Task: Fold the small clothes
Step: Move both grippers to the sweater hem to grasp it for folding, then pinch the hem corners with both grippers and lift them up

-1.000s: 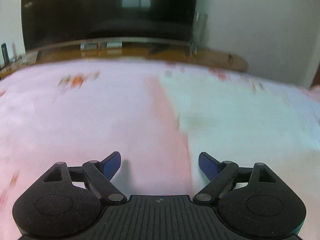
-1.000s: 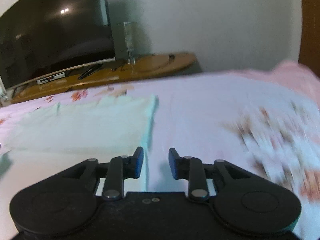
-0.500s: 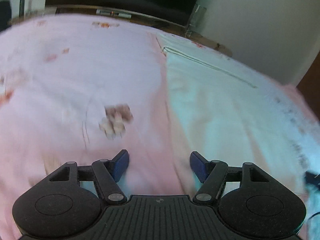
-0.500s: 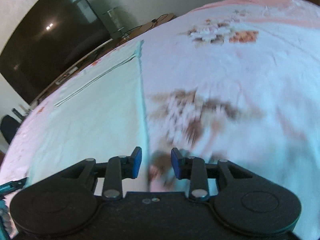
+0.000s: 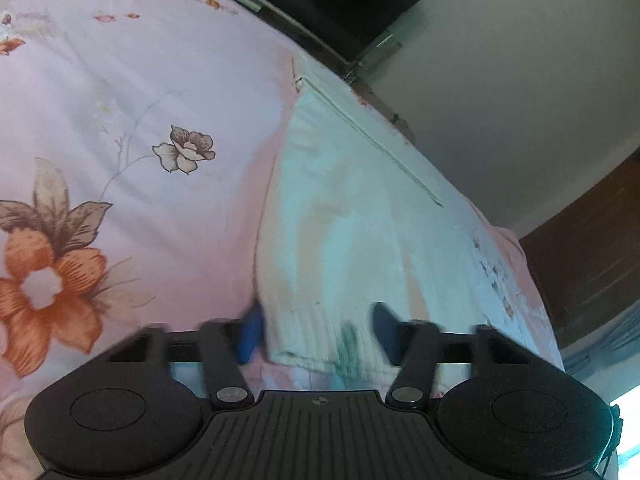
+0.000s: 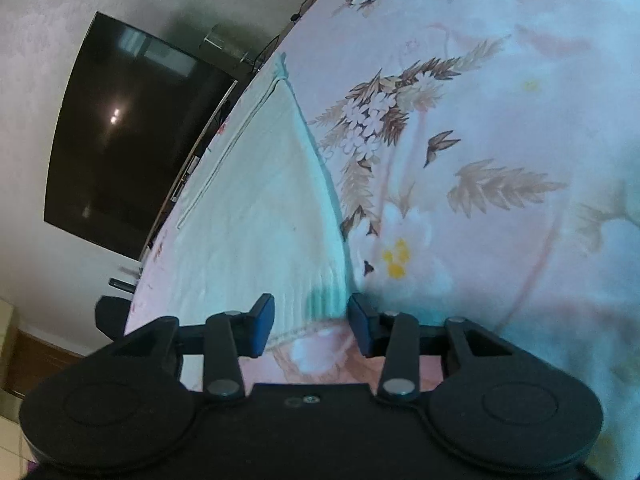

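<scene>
Soft, dim daylight with a cool teal cast. The left gripper's fingertips (image 5: pixel 252 330) are motion-blurred, and fisheye distortion bends the bedsheet (image 6: pixel 500 152). A lamp glares on the television (image 6: pixel 120 144).

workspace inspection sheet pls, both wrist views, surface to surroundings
surface: floral pink bedsheet, lying fairly smooth.
job's things: pale mint garment spread flat on the sheet, near hem at both grippers.
clutter: nothing seen on the bed besides the garment.
grippers: left gripper jaws closing, near left corner of the hem between them, pads not yet pressing; right gripper jaws apart around the near right corner, not clamped.
cables: thin dark wires past the far edge of the bed.
surroundings: dark television on a pale wall; low stand below it.
</scene>
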Demonstrator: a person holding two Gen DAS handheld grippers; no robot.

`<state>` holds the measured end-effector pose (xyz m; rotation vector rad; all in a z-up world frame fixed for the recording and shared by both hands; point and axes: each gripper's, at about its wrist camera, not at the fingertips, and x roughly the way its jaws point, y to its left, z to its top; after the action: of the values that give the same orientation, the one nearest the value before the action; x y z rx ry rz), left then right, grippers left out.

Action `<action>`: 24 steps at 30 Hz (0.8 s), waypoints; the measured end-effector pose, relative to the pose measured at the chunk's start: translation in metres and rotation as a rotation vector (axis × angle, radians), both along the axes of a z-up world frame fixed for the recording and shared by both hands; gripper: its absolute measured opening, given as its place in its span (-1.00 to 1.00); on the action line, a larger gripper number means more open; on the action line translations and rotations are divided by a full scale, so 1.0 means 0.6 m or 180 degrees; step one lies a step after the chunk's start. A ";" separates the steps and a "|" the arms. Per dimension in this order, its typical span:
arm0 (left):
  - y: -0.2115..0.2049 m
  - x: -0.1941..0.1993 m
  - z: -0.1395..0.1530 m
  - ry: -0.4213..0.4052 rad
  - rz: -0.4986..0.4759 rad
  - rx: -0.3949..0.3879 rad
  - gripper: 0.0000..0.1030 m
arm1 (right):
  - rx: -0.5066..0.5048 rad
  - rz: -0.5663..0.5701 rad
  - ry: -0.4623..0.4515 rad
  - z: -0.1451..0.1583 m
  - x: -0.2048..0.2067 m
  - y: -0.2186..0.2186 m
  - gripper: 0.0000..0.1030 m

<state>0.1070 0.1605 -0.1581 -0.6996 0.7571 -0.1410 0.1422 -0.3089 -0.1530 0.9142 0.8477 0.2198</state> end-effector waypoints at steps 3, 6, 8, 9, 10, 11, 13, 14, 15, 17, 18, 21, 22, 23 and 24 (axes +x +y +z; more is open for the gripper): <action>-0.005 0.015 -0.010 0.0036 0.0045 -0.0001 -0.47 | 0.0041 0.0055 0.0029 -0.002 0.023 0.004 -0.32; -0.012 0.023 -0.012 0.0057 0.0055 0.0144 -0.73 | -0.0086 0.0124 0.0049 -0.001 0.046 0.015 -0.59; -0.014 0.027 -0.011 0.0059 0.0050 0.0179 -0.81 | -0.0266 0.0147 0.0080 0.000 0.055 0.024 -0.87; -0.014 0.026 -0.010 0.0065 0.0051 0.0209 -0.84 | -0.0337 0.0178 0.0054 0.003 0.058 0.030 -0.87; -0.016 0.024 -0.008 0.0058 0.0042 0.0247 -0.84 | -0.0423 0.0201 0.0028 0.009 0.060 0.036 -0.88; -0.016 0.023 -0.007 0.0052 0.0039 0.0274 -0.85 | -0.0498 0.0217 0.0000 0.014 0.058 0.040 -0.88; -0.019 0.020 -0.003 0.0038 0.0032 0.0320 -0.86 | -0.0618 0.0250 -0.0055 0.024 0.056 0.048 -0.88; -0.019 0.016 -0.001 0.0027 0.0023 0.0343 -0.87 | -0.0645 0.0257 -0.0082 0.028 0.054 0.050 -0.89; -0.021 0.014 0.001 0.0011 0.0008 0.0374 -0.88 | -0.0663 0.0255 -0.0111 0.032 0.051 0.050 -0.89; -0.021 0.007 0.005 -0.0016 -0.0019 0.0415 -0.89 | -0.0665 0.0246 -0.0155 0.037 0.041 0.047 -0.89; -0.022 0.007 0.008 -0.0028 -0.0041 0.0433 -0.89 | -0.0668 0.0245 -0.0178 0.040 0.037 0.042 -0.90; -0.019 -0.001 0.015 -0.0052 -0.0061 0.0467 -0.90 | -0.0722 0.0260 -0.0263 0.052 0.024 0.040 -0.90; -0.017 -0.003 0.016 -0.0049 -0.0052 0.0480 -0.90 | -0.0712 0.0271 -0.0283 0.054 0.025 0.035 -0.90; -0.014 -0.004 0.015 -0.0045 -0.0045 0.0476 -0.90 | -0.0723 0.0277 -0.0309 0.057 0.018 0.036 -0.90; -0.012 -0.005 0.013 -0.0031 -0.0033 0.0483 -0.90 | -0.0754 0.0293 -0.0328 0.061 0.018 0.038 -0.90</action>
<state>0.1042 0.1534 -0.1501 -0.5507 0.7540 -0.0954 0.1527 -0.2863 -0.1166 0.6380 0.8020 0.2386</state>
